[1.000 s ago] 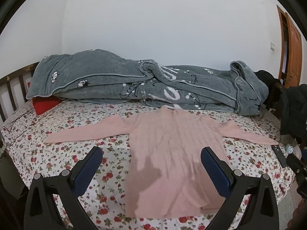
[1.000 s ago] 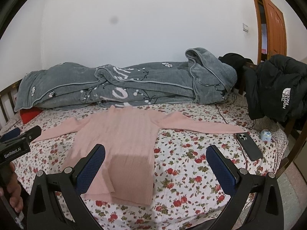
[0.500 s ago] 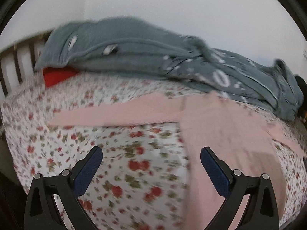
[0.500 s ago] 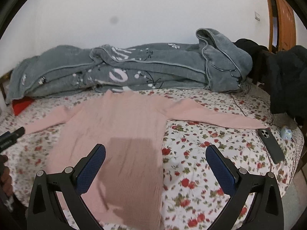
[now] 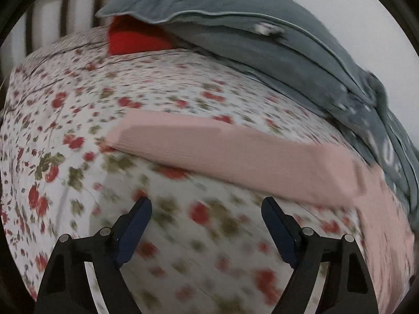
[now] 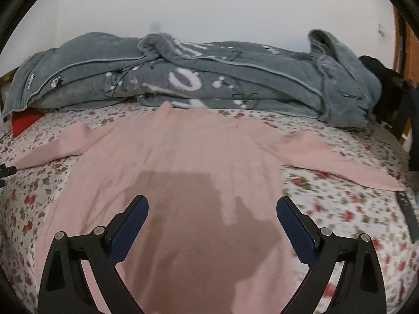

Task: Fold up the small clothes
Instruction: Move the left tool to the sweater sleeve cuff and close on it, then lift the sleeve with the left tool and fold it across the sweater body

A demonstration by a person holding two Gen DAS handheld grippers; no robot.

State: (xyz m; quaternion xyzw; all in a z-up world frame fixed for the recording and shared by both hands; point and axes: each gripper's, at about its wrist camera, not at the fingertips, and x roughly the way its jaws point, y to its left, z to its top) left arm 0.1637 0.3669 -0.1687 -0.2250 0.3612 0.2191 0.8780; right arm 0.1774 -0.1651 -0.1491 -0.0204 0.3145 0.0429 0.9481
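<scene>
A pink long-sleeved sweater (image 6: 183, 162) lies flat and spread out on the floral bedsheet, both sleeves stretched sideways. In the left wrist view only its left sleeve (image 5: 222, 151) shows, running across the sheet with its cuff at the left end. My left gripper (image 5: 207, 209) is open and empty, just short of that sleeve and above the sheet. My right gripper (image 6: 212, 206) is open and empty, over the lower body of the sweater, where its shadow falls.
A rolled grey blanket (image 6: 209, 78) lies along the far side of the bed, also in the left wrist view (image 5: 288, 47). A red pillow (image 5: 133, 39) sits under its left end. A dark phone (image 6: 408, 209) lies at the right bed edge. Wooden headboard slats (image 5: 65, 13) stand at the left.
My left gripper has swung left and come down close to the sweater's left sleeve. My right gripper has moved forward and lower over the sweater's body. Both stayed open.
</scene>
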